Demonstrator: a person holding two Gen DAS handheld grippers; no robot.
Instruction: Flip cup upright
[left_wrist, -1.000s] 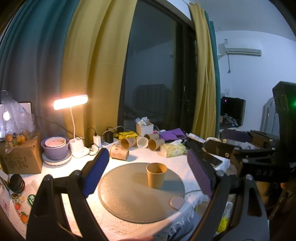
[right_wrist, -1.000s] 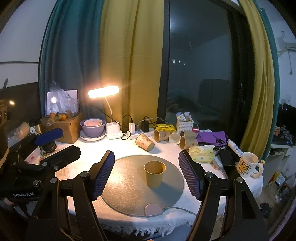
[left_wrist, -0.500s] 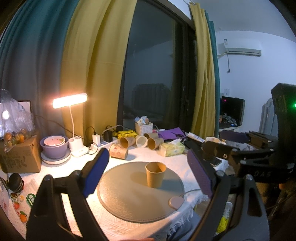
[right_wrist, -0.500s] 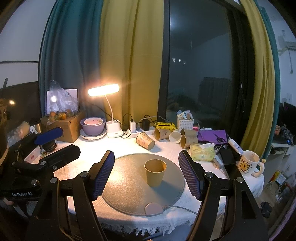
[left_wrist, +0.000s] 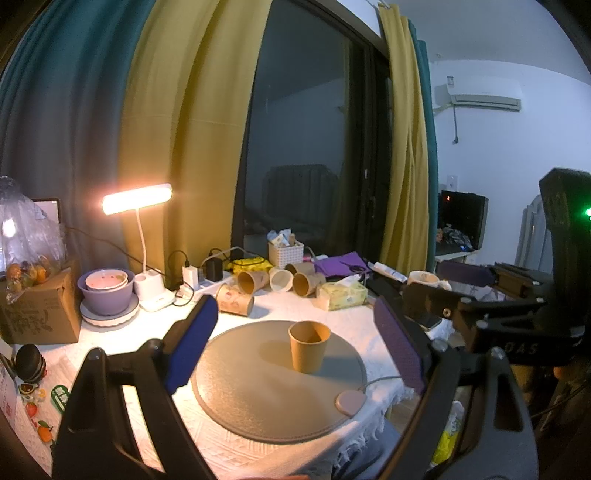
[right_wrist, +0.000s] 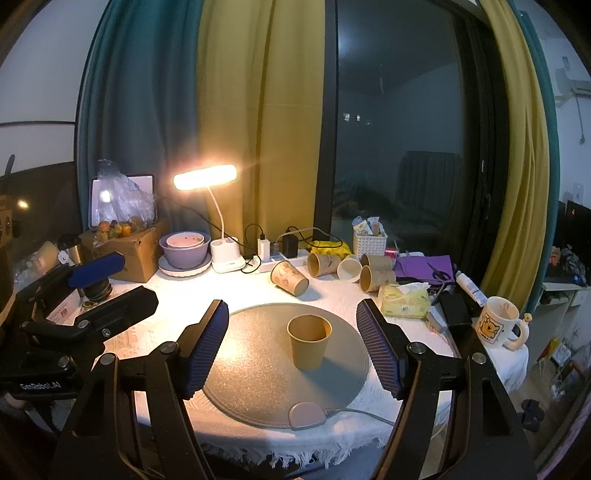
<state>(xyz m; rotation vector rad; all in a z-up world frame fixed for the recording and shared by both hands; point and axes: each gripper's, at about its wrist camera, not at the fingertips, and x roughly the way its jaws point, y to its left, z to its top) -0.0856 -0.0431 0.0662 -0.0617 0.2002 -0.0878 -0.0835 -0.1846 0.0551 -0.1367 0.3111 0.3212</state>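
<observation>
paper cup (right_wrist: 308, 346) stands upright on the round grey mat (right_wrist: 258, 387), mouth up, long axis vertical, a bit right of mat centre; looks empty inside. mat lies at the near edge of a table with white cloth (right_wrist: 177, 295), pink puck with a cable (right_wrist: 307, 415) on the mat's near rim. right gripper (right_wrist: 291, 347) spread wide, pads either side of the cup, not touching, nothing held. left gripper (left_wrist: 295, 349) also wide, nothing held, cup (left_wrist: 308, 350) between its fingers in view but apart. far edge of table: four paper cups lying on their sides (right_wrist: 347, 266), lit desk lamp (right_wrist: 205, 177), purple bowl (right_wrist: 184, 251) with a smaller bowl in it on a plate, white basket (right_wrist: 369, 243) with packets, tissue pack (right_wrist: 405, 299). right edge: bear mug (right_wrist: 496, 326). cardboard box (right_wrist: 129, 254) with bagged fruit on top at the left. yellow and teal curtains, dark window behind.
</observation>
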